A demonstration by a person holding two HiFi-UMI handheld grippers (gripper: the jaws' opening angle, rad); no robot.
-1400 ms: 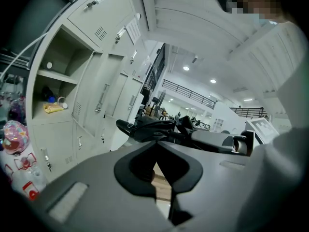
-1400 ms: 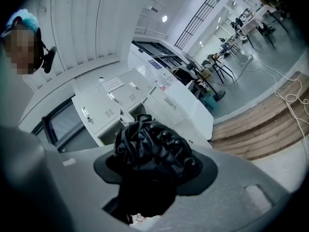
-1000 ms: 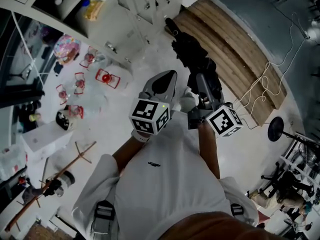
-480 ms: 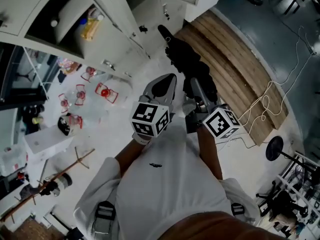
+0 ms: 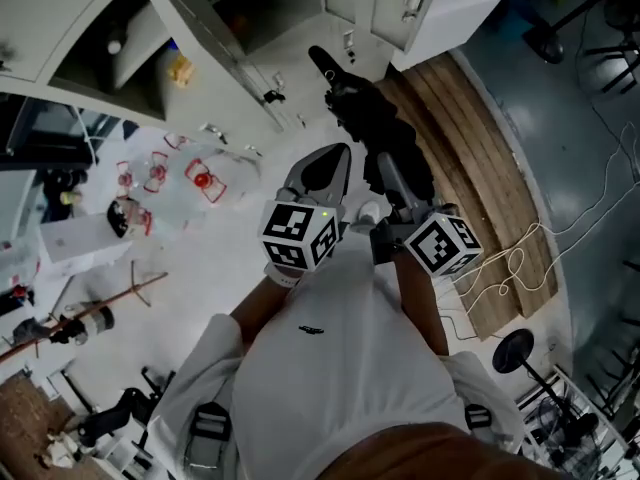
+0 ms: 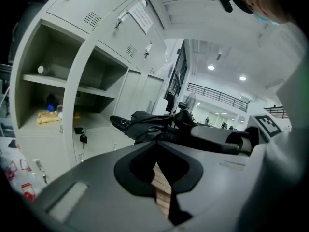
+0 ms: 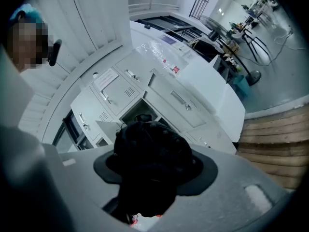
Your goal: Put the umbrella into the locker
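A folded black umbrella (image 5: 368, 118) lies level in front of me with its handle end toward the lockers. My right gripper (image 5: 396, 176) is shut on it, and the black bundle (image 7: 150, 151) fills that gripper's jaws (image 7: 152, 175). My left gripper (image 5: 324, 164) hangs just left of the umbrella, shut with nothing held. In the left gripper view its jaws (image 6: 155, 144) meet in front of the umbrella (image 6: 149, 127). Grey lockers stand ahead with an open compartment (image 5: 262, 6) (image 7: 141, 111) beyond the umbrella's end. Other open shelves (image 6: 99, 83) lie further left.
A yellow packet (image 5: 180, 68) (image 6: 48, 118) and a bottle sit in the left locker. Keys (image 6: 83, 139) hang from a door. A clear bag with red prints (image 5: 190, 176), a white box (image 5: 82, 242), a wooden platform (image 5: 470, 138), loose cable (image 5: 520, 260) and a stand base (image 5: 514, 349) are on the floor.
Both grippers and the umbrella have travelled toward the lockers, which now sit closer and more to the right in the head view. The open compartment has come in line with the umbrella's end.
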